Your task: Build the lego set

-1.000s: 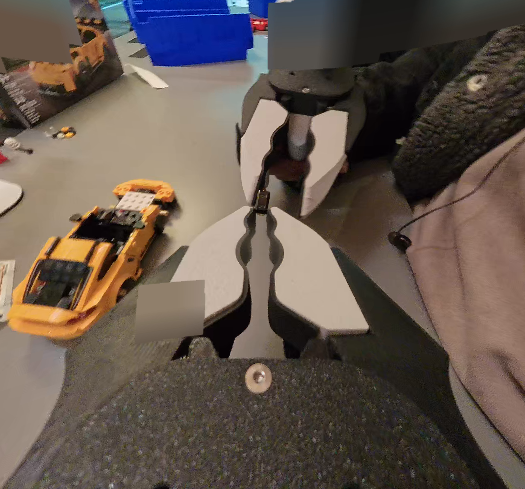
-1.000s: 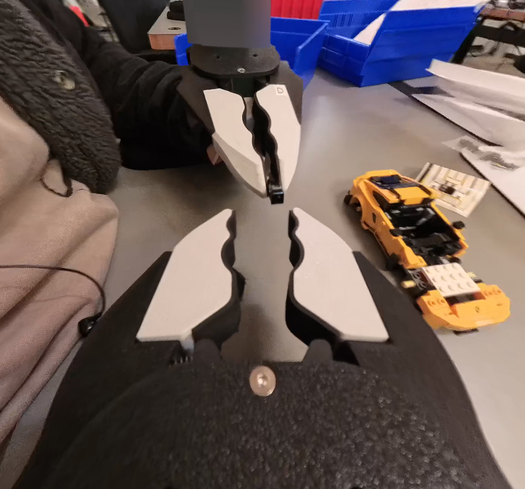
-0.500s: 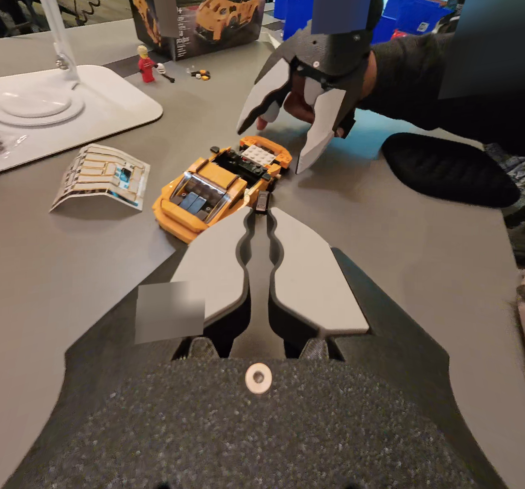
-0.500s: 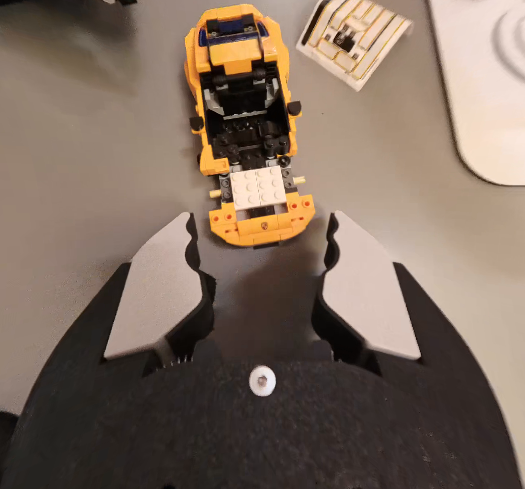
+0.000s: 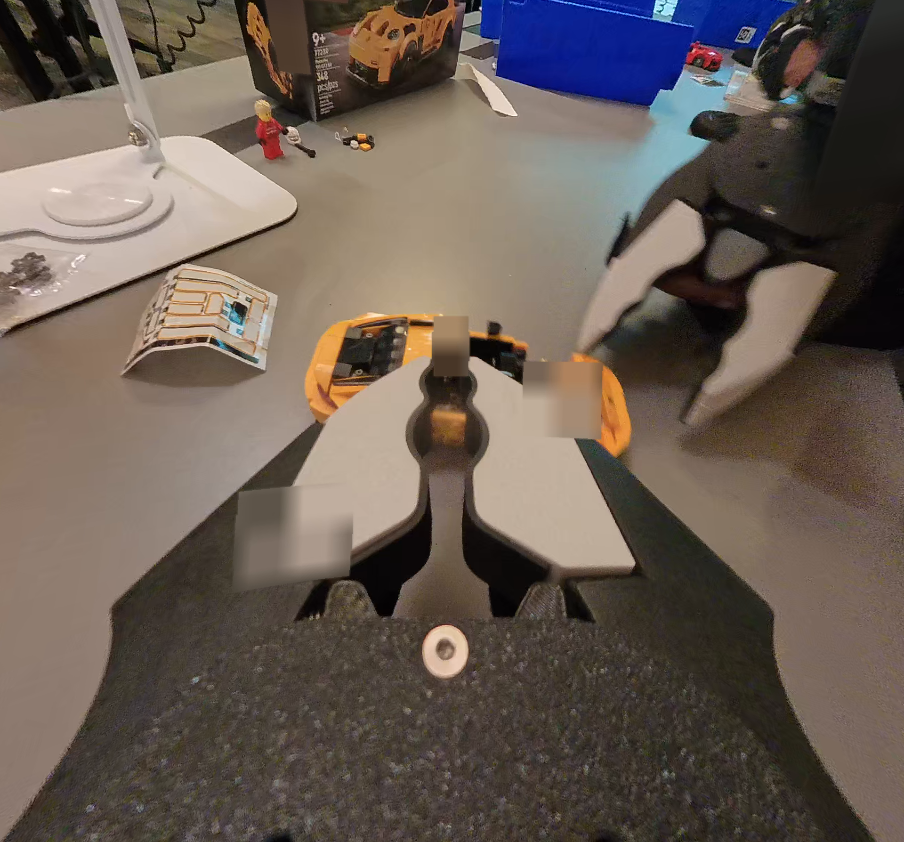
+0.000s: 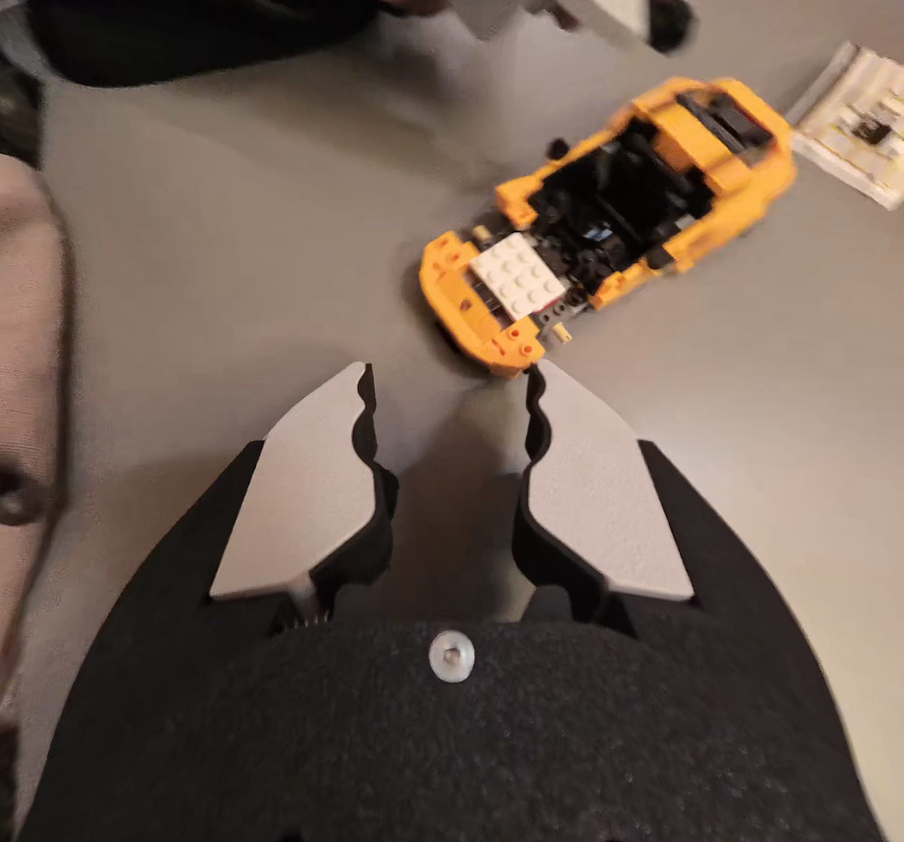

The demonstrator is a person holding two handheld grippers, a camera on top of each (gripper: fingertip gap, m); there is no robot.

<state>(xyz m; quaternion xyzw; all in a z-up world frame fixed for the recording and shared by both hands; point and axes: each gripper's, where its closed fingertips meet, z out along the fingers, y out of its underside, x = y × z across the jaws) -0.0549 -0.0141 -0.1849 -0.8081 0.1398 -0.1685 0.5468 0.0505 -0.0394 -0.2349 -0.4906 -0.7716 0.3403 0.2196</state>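
Car model (image 6: 611, 226), orange with black interior, lying on the grey surface (image 5: 440, 212); bodywork largely assembled, nose, flanks and tail in place; cabin open with no roof or screen fitted; white studded plate (image 6: 516, 275) at the tail uncovered; cream axle pins protruding beside it with no wheels seen on them; judged past the midpoint, with roof, rear deck, wheels and stickers outstanding.

Left gripper (image 5: 447, 368): fingers drawn nearly together, pinching a small dark piece (image 6: 667, 28) at the very tips; in its own view the tips are masked by a blurred patch, the piece being legible only in the right wrist view, and softly; tips poised over the car's middle in the left wrist view; contact with the model cannot be told.

Right gripper (image 6: 450, 378): fingers spread wide, holding nothing; right-hand fingertip touching or just short of the tail corner of the car, left-hand fingertip well clear of it; the car lies ahead and to the right of the gap, not between the fingers; likely positioned to steady the model while the piece is seated.

Ancillary items: sticker sheet (image 5: 205, 314), curled, near the car's nose; red minifigure (image 5: 268, 129) standing beside the set box (image 5: 352, 35); small cluster of loose parts (image 5: 359, 141) near it; white lamp base (image 5: 146, 202) to the left; blue bins (image 5: 582, 35) at the rear.
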